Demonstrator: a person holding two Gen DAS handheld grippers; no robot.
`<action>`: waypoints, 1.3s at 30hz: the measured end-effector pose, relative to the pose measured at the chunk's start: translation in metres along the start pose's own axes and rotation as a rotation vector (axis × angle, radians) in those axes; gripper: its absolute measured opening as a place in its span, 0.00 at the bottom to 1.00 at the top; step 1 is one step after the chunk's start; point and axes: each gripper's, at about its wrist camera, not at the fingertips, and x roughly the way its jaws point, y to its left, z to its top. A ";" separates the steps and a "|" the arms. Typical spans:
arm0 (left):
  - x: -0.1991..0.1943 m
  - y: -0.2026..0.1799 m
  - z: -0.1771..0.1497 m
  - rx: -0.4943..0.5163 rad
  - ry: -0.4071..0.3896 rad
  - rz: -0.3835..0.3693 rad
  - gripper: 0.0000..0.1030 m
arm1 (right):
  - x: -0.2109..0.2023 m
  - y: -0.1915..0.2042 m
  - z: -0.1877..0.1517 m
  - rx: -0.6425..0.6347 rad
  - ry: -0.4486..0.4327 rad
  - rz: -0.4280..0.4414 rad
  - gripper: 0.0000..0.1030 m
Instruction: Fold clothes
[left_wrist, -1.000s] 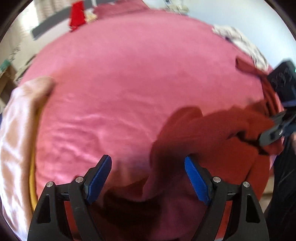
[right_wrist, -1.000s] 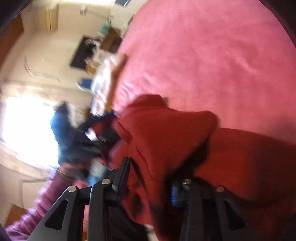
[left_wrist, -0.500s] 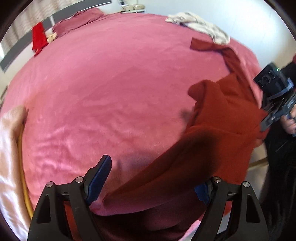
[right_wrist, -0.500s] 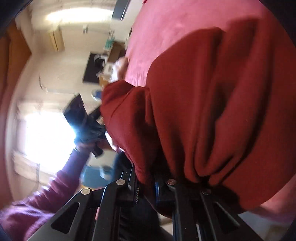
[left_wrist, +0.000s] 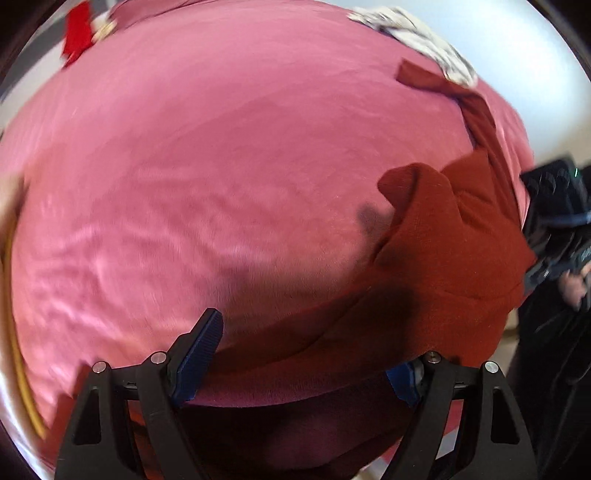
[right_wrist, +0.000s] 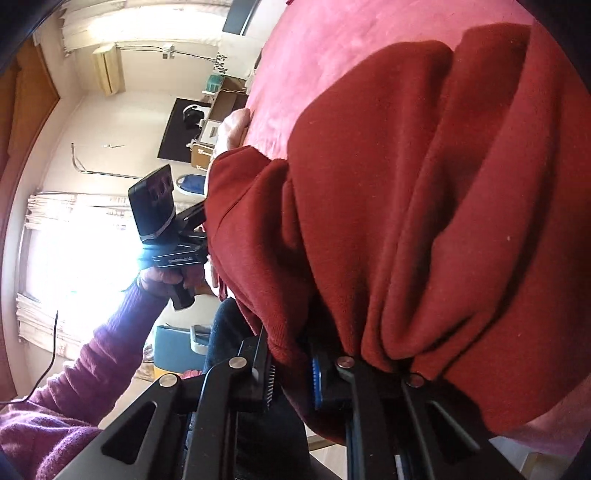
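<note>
Change since a second ago: the dark red garment (left_wrist: 436, 266) no longer lies bunched between the two tools; it is now drawn out into a long band from the left tool across to the right one, and one sleeve trails up the right side of the bed.
Left gripper (left_wrist: 306, 354): its blue-padded fingers (left_wrist: 199, 354) stand wide apart and the jaws are closing; the red cloth runs between them and drapes over the right-hand finger, but the left pad is clear of it, so nothing is pinched.
Right gripper (right_wrist: 291, 380): the jaws are opening a little from a narrow gap, yet a thick fold of the red garment is packed between the pads and bulges out above them, so it reads as clamped on the cloth.
Garment: most of it lies on the near right part of the pink bedspread (left_wrist: 221, 166), humped in folds; in the right wrist view it fills the frame as heavy vertical pleats hanging from the grip.
Left hand (right_wrist: 166, 275): wrapped round the handle of the left tool, with a purple knitted sleeve (right_wrist: 92, 369) behind it.
Bed's far edge: a pale crumpled cloth (left_wrist: 421, 40) lies at the upper right, touching the end of the red sleeve; a bright red item (left_wrist: 77, 33) sits at the upper left.
Room: a bright window with pale blinds (right_wrist: 55, 258) behind the left hand.
</note>
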 end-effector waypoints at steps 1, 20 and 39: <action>-0.004 -0.001 -0.002 -0.003 -0.012 -0.017 0.67 | 0.001 0.001 0.001 -0.005 0.006 -0.006 0.14; -0.017 -0.028 0.015 0.217 -0.054 -0.081 0.23 | 0.013 0.014 -0.012 -0.107 0.008 -0.127 0.17; -0.208 -0.136 -0.037 0.024 -0.894 0.416 0.06 | -0.013 0.206 0.024 -0.925 -0.522 -0.998 0.09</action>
